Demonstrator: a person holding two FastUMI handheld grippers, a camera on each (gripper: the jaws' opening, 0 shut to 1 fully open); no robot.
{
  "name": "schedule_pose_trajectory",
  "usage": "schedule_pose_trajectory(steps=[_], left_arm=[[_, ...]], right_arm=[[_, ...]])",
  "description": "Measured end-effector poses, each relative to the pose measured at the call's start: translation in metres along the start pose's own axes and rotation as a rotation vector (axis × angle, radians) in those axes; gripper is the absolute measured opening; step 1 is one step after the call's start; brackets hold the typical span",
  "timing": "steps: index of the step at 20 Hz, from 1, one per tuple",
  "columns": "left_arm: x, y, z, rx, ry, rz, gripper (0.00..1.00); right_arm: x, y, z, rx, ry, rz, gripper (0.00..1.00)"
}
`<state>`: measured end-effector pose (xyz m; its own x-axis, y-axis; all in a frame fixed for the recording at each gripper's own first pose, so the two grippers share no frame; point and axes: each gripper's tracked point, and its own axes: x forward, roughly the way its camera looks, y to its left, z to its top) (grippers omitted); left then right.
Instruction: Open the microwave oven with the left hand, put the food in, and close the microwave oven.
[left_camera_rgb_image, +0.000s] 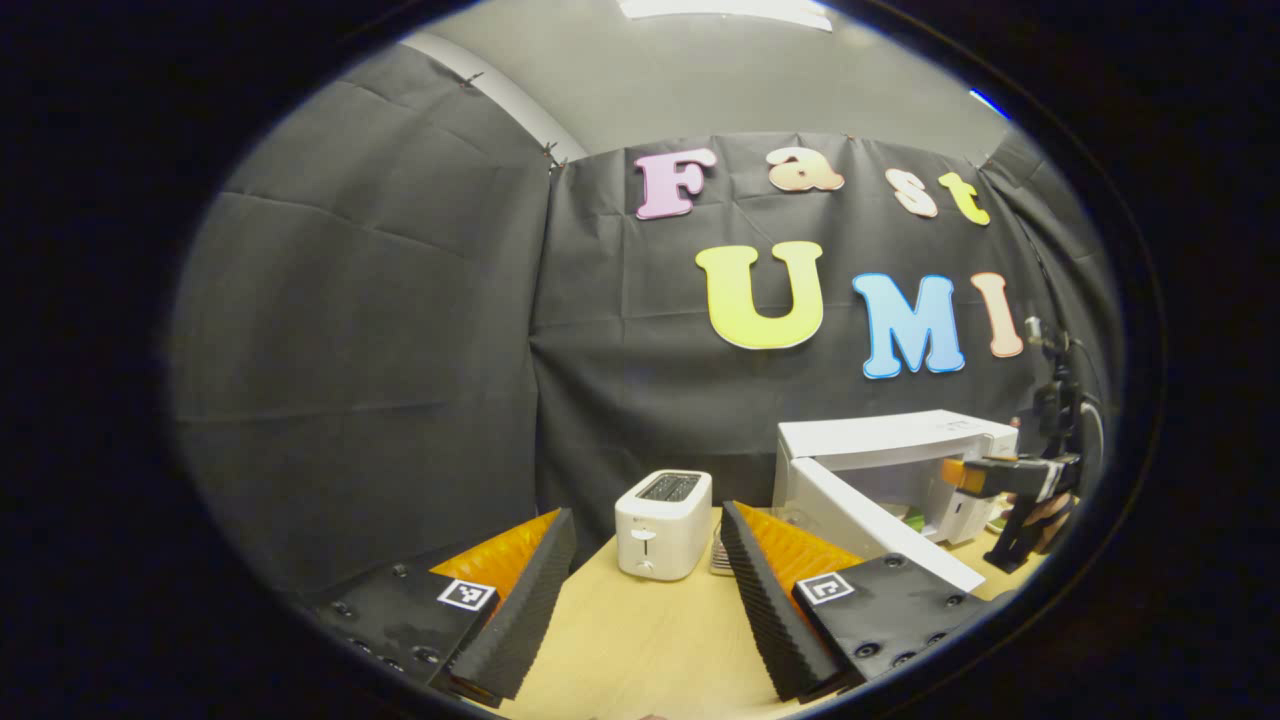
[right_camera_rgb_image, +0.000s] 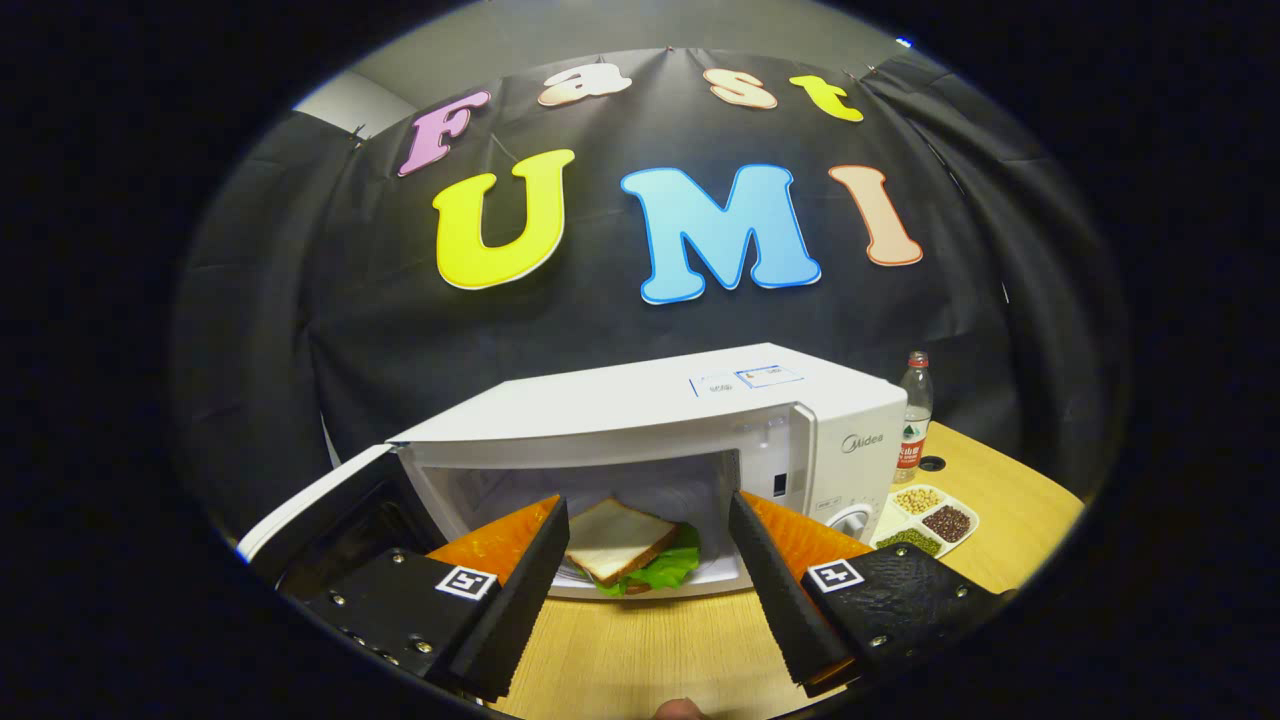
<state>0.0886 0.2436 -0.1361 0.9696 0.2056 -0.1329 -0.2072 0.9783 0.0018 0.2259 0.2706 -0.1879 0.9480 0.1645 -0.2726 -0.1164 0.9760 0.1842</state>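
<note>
On the pale wooden table (right_camera_rgb_image: 650, 650), the sandwich (right_camera_rgb_image: 625, 548) sits inside the open microwave oven (right_camera_rgb_image: 700, 420) (door (right_camera_rgb_image: 320, 500) swung left). Both grippers, left gripper (left_camera_rgb_image: 648, 610) and right gripper (right_camera_rgb_image: 650, 590), have their 2 fingers apart, empty; a toaster (left_camera_rgb_image: 662, 524) stands left.

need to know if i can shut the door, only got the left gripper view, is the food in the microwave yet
Observer: Yes. In the right gripper view a sandwich lies inside the open microwave.
Operator: is the right gripper gripping it
Observer: No. The right gripper is open, its fingers apart in front of the opening, with nothing between them.
Operator: anything on the far side of the microwave i cant see
Observer: A bottle stands on the table beside it, with a divided dish of beans in front.
</note>
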Motion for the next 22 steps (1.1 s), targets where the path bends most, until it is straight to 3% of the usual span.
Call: schedule_pose_trajectory(steps=[4, 6, 12, 16, 17, 22], left_arm=[[-0.006, -0.007, -0.011, 0.024, 0.01, 0.005, 0.97], [-0.011, -0.011, -0.017, 0.024, 0.023, 0.008, 0.94], [-0.026, -0.019, -0.032, 0.019, 0.051, 0.026, 0.94], [-0.038, -0.031, -0.05, -0.03, 0.091, 0.026, 0.94], [-0.04, -0.034, -0.056, -0.046, 0.104, 0.027, 0.91], [-0.045, -0.055, -0.084, -0.077, 0.193, 0.003, 0.51]], right_arm=[[-0.049, -0.015, 0.036, -0.053, -0.059, 0.021, 0.97], [-0.072, -0.022, 0.051, -0.074, -0.085, 0.032, 0.97], [-0.144, -0.036, 0.07, -0.096, -0.117, 0.086, 0.97], [-0.181, -0.057, 0.077, -0.09, -0.136, 0.082, 0.97], [-0.189, -0.063, 0.08, -0.09, -0.142, 0.077, 0.97], [-0.225, -0.102, 0.094, -0.105, -0.198, 0.035, 0.97]])
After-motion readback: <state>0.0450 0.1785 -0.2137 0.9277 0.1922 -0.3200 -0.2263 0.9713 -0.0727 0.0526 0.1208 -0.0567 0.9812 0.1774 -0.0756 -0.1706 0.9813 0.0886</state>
